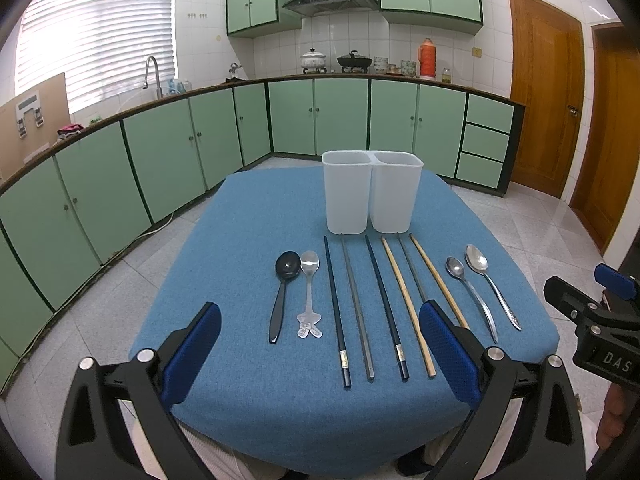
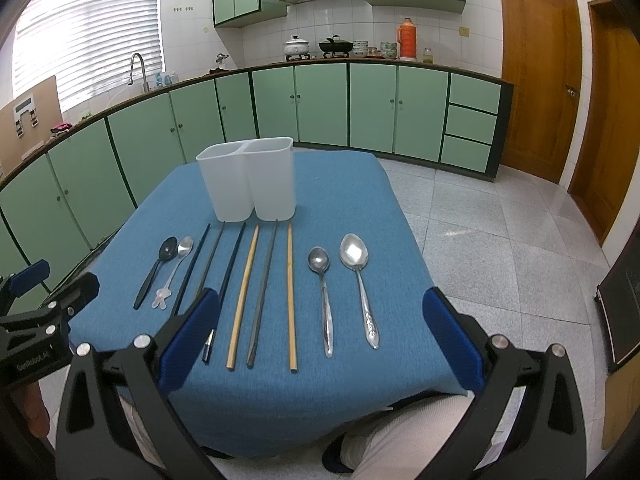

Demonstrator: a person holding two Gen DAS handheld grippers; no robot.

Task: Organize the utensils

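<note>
A white two-compartment holder (image 1: 372, 192) (image 2: 248, 178) stands at the far middle of the blue table (image 1: 248, 392) (image 2: 352, 200). In front of it lie several chopsticks in a row: dark (image 1: 336, 312), grey (image 1: 357, 308), wooden (image 1: 408, 308) (image 2: 243, 296). A black spoon (image 1: 282, 292) (image 2: 158, 268) and a small decorated spoon (image 1: 309, 292) (image 2: 174, 270) lie to their left, two steel spoons (image 1: 472, 296) (image 1: 494, 284) (image 2: 324, 300) (image 2: 360, 284) to their right. My left gripper (image 1: 320, 352) hovers open over the near edge. My right gripper (image 2: 320, 340) is open too, above the near edge.
Green kitchen cabinets (image 1: 200, 140) run along the far wall under a counter with pots and a red flask (image 1: 427, 58). Wooden doors (image 1: 544, 88) are at the right. Tiled floor surrounds the table. A person's legs (image 2: 400, 432) show below the near edge.
</note>
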